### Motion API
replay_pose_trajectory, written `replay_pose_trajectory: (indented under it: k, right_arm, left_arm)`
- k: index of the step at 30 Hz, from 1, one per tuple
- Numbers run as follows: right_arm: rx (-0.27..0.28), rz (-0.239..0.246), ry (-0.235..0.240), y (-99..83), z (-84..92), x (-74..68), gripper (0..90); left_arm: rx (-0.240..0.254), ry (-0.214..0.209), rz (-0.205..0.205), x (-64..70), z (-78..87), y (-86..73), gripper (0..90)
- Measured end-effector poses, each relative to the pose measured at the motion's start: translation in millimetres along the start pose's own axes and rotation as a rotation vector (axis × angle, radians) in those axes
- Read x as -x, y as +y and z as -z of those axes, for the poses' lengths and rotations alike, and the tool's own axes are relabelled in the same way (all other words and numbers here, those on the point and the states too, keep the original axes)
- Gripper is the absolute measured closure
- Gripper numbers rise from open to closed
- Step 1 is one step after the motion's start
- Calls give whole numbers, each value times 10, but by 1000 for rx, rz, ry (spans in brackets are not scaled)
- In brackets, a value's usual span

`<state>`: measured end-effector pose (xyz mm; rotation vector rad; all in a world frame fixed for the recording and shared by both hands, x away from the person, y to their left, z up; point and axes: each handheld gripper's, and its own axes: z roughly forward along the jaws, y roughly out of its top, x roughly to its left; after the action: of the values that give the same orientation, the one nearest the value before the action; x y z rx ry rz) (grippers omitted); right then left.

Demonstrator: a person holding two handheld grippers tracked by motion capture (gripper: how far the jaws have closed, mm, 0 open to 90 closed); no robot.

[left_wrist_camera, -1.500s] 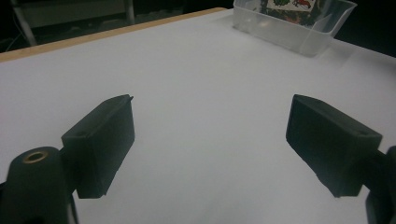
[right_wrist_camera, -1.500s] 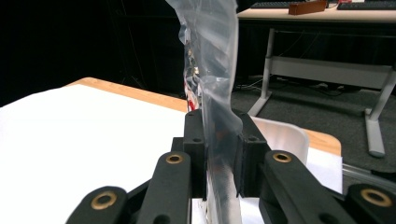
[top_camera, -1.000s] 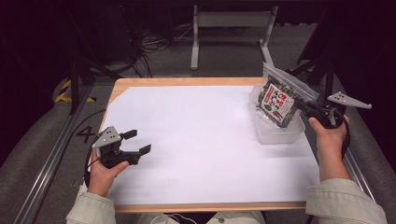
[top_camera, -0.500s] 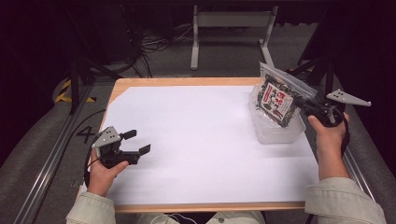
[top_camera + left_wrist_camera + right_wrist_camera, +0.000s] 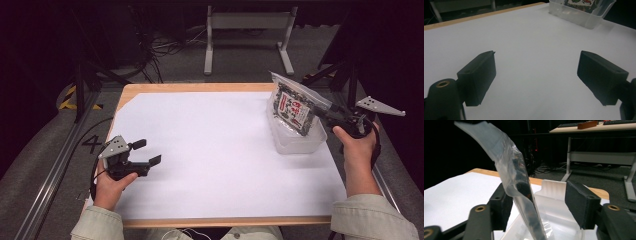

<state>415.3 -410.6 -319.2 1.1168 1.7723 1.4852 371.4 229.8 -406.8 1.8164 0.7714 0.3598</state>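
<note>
On the table [image 5: 210, 150], at your two o'clock, the clear bin [image 5: 300, 142] holds the snack bag [image 5: 292, 107] upright. Your right gripper [image 5: 325, 114] has just spread, bag between unpressed jaws. At eight o'clock, your left gripper [image 5: 147, 152] gapes empty.

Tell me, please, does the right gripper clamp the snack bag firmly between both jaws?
No: the right gripper stands open, its right jaw clear of the snack bag.

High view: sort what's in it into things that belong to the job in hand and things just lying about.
Job in hand:
- snack bag, standing in the container
- clear plastic container
- right tool, jaws just opened, bag between them

Lying about:
- left tool, open, holding nothing
- white table sheet
- metal stand behind the table
</note>
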Motion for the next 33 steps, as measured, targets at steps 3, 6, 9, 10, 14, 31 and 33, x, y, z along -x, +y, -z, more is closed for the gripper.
replay_pose_trajectory:
  k: [3, 6, 9, 10, 14, 31, 33]
  right_arm:
    - [-3, 16, 9, 7, 29, -39, 368]
    - [-13, 41, 16, 2, 44, -94, 358]
    - [-23, 60, 28, -9, 53, -154, 346]
    - [-23, 60, 28, -9, 53, -154, 346]
    - [-28, 77, 41, -40, 74, -221, 329]
    - [13, 97, 111, -107, 239, -466, 285]
    - [8, 118, 105, -123, 298, -537, 278]
  left_arm:
    - [-2, -2, -6, 4, -5, 1, 163]
    - [0, -3, -8, 9, -4, 2, 164]
    - [-6, -2, -2, 6, -10, -1, 163]
    - [-6, -2, -2, 6, -10, -1, 163]
    - [-4, -3, -7, 9, -16, 1, 163]
    - [-10, -2, -6, 18, -15, -1, 163]
    - [-10, -3, -2, 23, -13, -3, 163]
